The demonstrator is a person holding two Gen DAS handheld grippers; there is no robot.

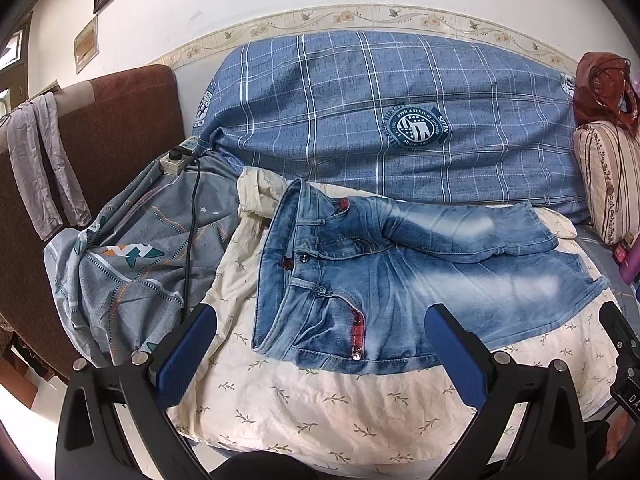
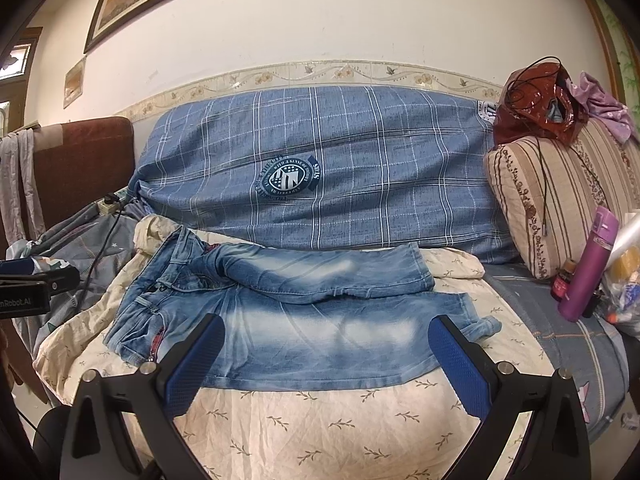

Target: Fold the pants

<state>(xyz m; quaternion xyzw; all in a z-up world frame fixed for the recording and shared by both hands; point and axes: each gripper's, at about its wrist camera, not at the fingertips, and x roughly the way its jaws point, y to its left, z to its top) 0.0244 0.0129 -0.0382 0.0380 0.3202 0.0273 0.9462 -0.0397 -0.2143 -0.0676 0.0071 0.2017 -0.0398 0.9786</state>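
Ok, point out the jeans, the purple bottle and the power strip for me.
jeans (image 2: 320, 344): right wrist view, on the faded thigh of the near leg.
purple bottle (image 2: 588, 268): right wrist view, middle of the body, below the cap.
power strip (image 1: 176, 158): left wrist view, on its cream casing beside the black plug.

Each claw, left claw (image 1: 320, 330) and right claw (image 2: 326, 340), is showing two matte black triangular arms with cut-out slots. Textured blue pads (image 1: 182, 358) are lining the inner finger faces. Round silver screws (image 1: 139, 358) are sitting at the pivots. White lettering (image 2: 16, 304) reading "nRobot.AI" is marking the left unit's black body.
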